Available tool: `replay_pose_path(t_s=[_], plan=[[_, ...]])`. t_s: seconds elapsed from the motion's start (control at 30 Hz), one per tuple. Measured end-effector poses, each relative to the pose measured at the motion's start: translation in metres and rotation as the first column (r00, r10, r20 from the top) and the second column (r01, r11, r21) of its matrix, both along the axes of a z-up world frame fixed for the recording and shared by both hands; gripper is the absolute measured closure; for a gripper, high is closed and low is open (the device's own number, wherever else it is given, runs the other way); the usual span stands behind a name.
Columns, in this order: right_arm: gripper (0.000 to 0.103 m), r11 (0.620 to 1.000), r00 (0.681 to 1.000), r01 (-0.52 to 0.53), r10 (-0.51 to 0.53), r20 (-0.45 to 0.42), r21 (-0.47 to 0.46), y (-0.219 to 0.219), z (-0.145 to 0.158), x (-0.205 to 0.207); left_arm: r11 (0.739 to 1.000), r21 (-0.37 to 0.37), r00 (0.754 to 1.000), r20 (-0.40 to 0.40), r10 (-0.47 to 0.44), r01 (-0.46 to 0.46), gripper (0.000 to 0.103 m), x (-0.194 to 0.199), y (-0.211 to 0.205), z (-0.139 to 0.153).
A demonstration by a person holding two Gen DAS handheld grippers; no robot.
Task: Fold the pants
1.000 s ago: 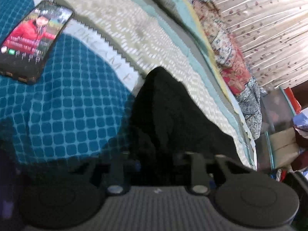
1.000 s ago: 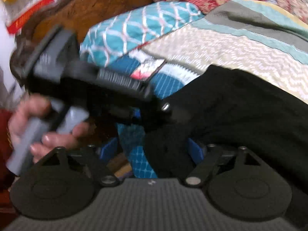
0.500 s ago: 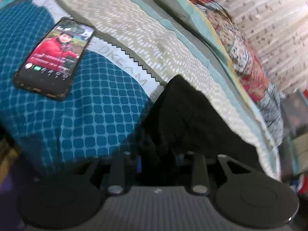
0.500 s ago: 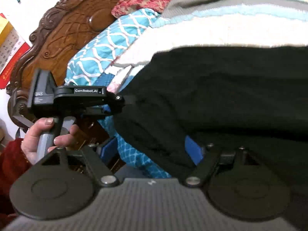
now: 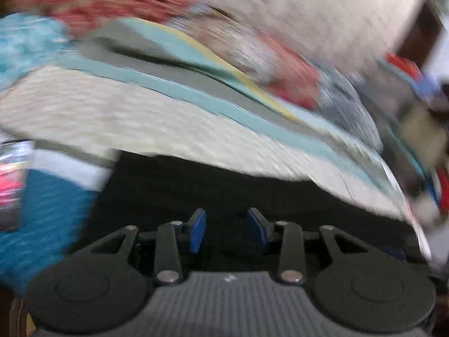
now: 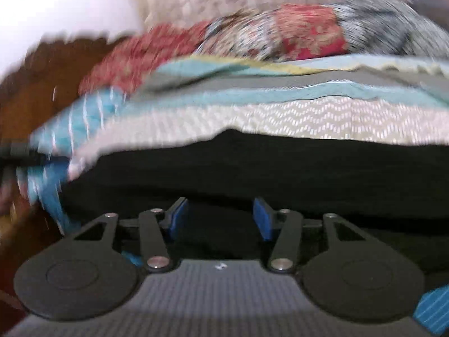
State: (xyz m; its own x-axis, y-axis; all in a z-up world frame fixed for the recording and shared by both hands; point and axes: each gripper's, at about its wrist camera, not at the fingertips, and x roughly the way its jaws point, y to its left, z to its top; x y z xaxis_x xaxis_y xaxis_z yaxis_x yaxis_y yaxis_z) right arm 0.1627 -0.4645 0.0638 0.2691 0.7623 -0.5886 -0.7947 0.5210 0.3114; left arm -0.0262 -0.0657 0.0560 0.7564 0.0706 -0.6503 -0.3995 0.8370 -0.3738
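Note:
The black pants lie flat across the patterned bedspread, a wide dark band right in front of both grippers. My left gripper is open, its blue pads apart just above the near edge of the cloth, holding nothing. In the right wrist view the pants fill the middle. My right gripper is open too, with blue pads spread over the fabric. Both views are blurred by motion.
The bedspread has cream, teal and grey bands. A phone lies at the far left on the blue part. Red patterned pillows lie along the back. A carved wooden headboard stands at left, and clutter at right.
Both grippers have let go of the pants and opened. The pants now lie spread flat on the bed. Both cameras have swung towards the far side of the bed.

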Motion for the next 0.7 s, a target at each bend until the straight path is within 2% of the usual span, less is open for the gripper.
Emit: replay_pose_path(t_s=[0.1, 0.23, 0.27, 0.3, 0.33, 0.4, 0.57, 0.63, 0.7], plan=[[0.049, 0.99, 0.99, -0.133, 0.136, 0.047, -0.055, 0.012, -0.009, -0.008, 0.995, 0.001, 0.994, -0.034, -0.101, 0.101, 0.069, 0.044, -0.029, -0.016], [0.049, 0.953, 0.957, -0.251, 0.271, 0.106, -0.168, 0.044, -0.026, -0.012, 0.991, -0.095, 0.988, -0.113, -0.109, 0.099, 0.069, 0.075, -0.04, -0.036], [0.053, 0.94, 0.947, -0.271, 0.298, 0.117, -0.206, 0.054, -0.032, -0.011, 0.99, -0.103, 0.987, -0.12, -0.111, 0.099, 0.069, 0.076, -0.043, -0.037], [0.089, 0.927, 0.939, -0.287, 0.322, 0.12, -0.241, 0.062, -0.035, -0.012, 0.99, -0.103, 0.986, -0.124, -0.114, 0.101, 0.069, 0.075, -0.045, -0.038], [0.098, 0.914, 0.93, -0.303, 0.345, 0.128, -0.269, 0.065, -0.036, -0.013, 0.99, -0.097, 0.986, -0.126, -0.112, 0.101, 0.069, 0.073, -0.046, -0.035], [0.1, 0.902, 0.92, -0.333, 0.375, 0.118, -0.274, 0.06, -0.03, -0.011, 0.992, -0.091, 0.989, -0.111, -0.101, 0.091, 0.067, 0.064, -0.045, -0.026], [0.1, 0.902, 0.911, -0.403, 0.412, 0.023, -0.155, 0.022, -0.001, -0.019, 0.991, -0.118, 0.995, -0.064, -0.077, 0.069, 0.065, 0.062, -0.043, -0.013], [0.1, 0.905, 0.914, -0.406, 0.403, -0.05, -0.13, 0.009, -0.009, -0.026, 0.992, -0.108, 0.994, -0.074, -0.077, 0.068, 0.065, 0.069, -0.045, -0.014], [0.101, 0.906, 0.918, -0.397, 0.386, -0.094, -0.146, 0.001, -0.027, -0.033, 0.992, -0.111, 0.993, -0.092, -0.076, 0.066, 0.065, 0.077, -0.049, -0.02]])
